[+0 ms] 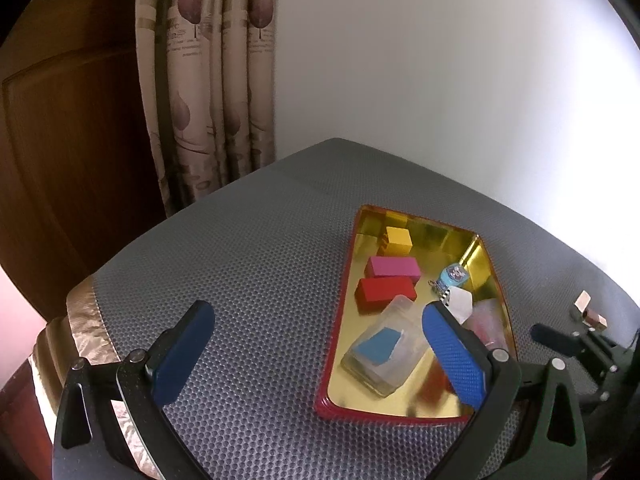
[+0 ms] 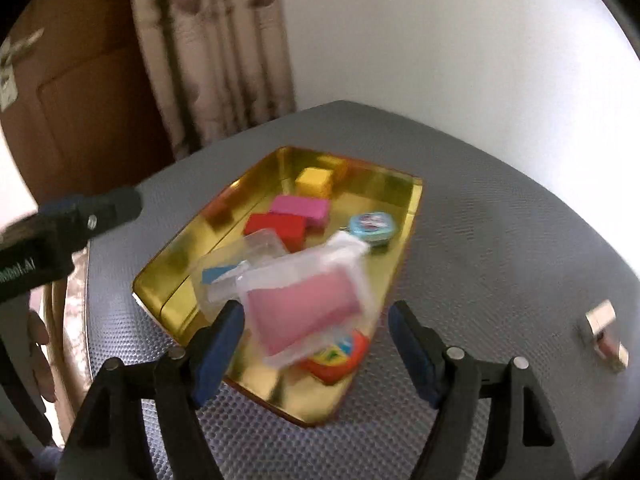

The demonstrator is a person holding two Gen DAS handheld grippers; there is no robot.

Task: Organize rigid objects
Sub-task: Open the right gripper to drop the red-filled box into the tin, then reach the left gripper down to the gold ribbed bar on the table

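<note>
A gold tray with a red rim (image 1: 337, 320) (image 2: 172, 276) lies on the grey mat. In it are a yellow block (image 1: 398, 240), a pink block (image 1: 394, 268), a red block (image 1: 384, 294), a small blue tin (image 1: 452, 274) and a clear box with a blue card (image 1: 384, 348). My left gripper (image 1: 318, 314) hangs open above the mat and the tray's near left edge. In the blurred right wrist view, my right gripper (image 2: 316, 312) is open. A clear box with pink contents (image 2: 308, 304) lies tilted just ahead of its fingers, on an orange item (image 2: 340, 360).
A small metallic object (image 1: 588, 312) (image 2: 604, 328) lies on the mat right of the tray. Behind the table are a curtain (image 1: 208, 80), a wooden door (image 1: 72, 140) and a white wall. A person's hand (image 2: 38, 344) shows at the left edge.
</note>
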